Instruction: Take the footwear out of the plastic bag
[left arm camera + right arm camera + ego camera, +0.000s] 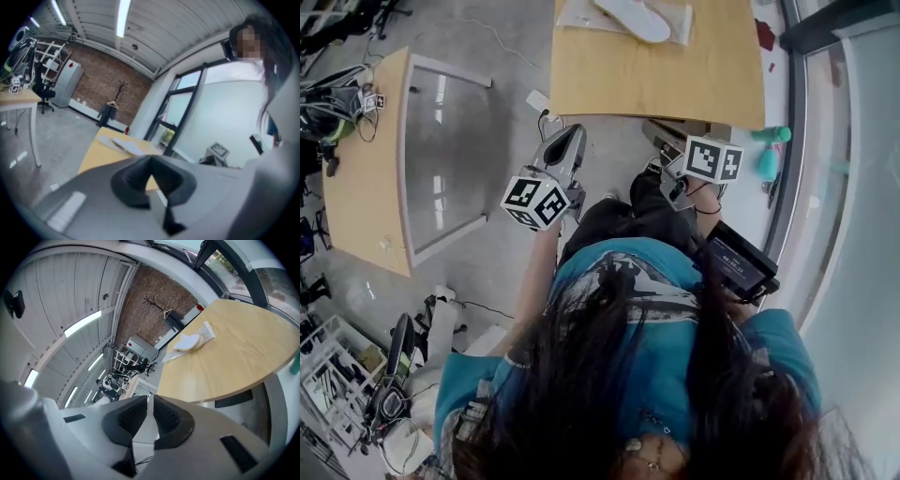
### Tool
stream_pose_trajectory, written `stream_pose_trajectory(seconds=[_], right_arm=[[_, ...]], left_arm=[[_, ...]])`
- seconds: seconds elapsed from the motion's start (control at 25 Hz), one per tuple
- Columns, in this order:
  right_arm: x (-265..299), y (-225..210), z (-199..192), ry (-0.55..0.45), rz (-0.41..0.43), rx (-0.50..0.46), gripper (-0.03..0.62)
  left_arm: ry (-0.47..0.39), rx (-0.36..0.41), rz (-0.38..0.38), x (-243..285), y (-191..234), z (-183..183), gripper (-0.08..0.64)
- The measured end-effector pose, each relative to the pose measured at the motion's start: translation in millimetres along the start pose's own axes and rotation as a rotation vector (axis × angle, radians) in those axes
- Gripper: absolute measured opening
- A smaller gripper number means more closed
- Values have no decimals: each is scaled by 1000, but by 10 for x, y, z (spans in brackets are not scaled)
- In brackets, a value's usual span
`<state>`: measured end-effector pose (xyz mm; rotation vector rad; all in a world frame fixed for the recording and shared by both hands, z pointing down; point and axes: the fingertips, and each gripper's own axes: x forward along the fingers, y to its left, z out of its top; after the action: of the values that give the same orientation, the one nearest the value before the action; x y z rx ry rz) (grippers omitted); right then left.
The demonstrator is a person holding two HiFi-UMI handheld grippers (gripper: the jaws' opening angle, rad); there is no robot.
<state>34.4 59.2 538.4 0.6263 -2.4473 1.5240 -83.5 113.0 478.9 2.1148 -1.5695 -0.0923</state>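
I carry both tools low in front of my body, with nothing in either, because the job has not reached the table yet. The left gripper (569,139) (152,180) has its jaws pressed fully together and empty. The right gripper (662,134) (150,416) has its jaws nearly together, with only a sliver of light between the pads and nothing in it (I judge there is no point spreading them before I am near the bag).

My forearms are stretched forward at about waist height, side by side and near each other. Each gripper's marker cube faces up, and both grippers tip a little downward, noses aimed at the table.

Just beyond both sets of jaws comes the near edge of the wooden table (656,80) (225,357), with bare top after it. Well apart from either gripper, at the table's far end, lies the clear plastic bag (577,16) (207,330) (108,142), flat on the wood. The white slipper (634,18) (189,341) (131,147) rests on that bag; whether it is sealed inside I cannot tell. It sits straight ahead of the gap between my two tools, so either could go to it.
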Motion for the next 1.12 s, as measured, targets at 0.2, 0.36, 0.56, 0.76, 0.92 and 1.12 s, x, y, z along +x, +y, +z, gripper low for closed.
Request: stream_pose_trajectory(seconds=[0.2, 0.36, 0.56, 0.76, 0.92, 1.12], right_arm=[[104, 471, -619, 56, -23, -32, 51], [83, 822, -1061, 81, -20, -47, 51], [-145, 1083, -1676, 87, -34, -31, 51], [-518, 1109, -2016, 70, -36, -23, 51], [-775, 1139, -2094, 53, -25, -37, 51], [-1285, 1083, -2198, 25, 27, -22, 51]], left_arm=[[18, -1, 14, -696, 80, -146, -2], [10, -53, -3, -1233, 81, -334, -2], [45, -85, -14, -1758, 11, -639, -2], [64, -75, -63, -1833, -306, -852, -2], [72, -46, -115, -1851, -705, -935, -2], [58, -47, -134, -1868, -1234, -1102, -2]])
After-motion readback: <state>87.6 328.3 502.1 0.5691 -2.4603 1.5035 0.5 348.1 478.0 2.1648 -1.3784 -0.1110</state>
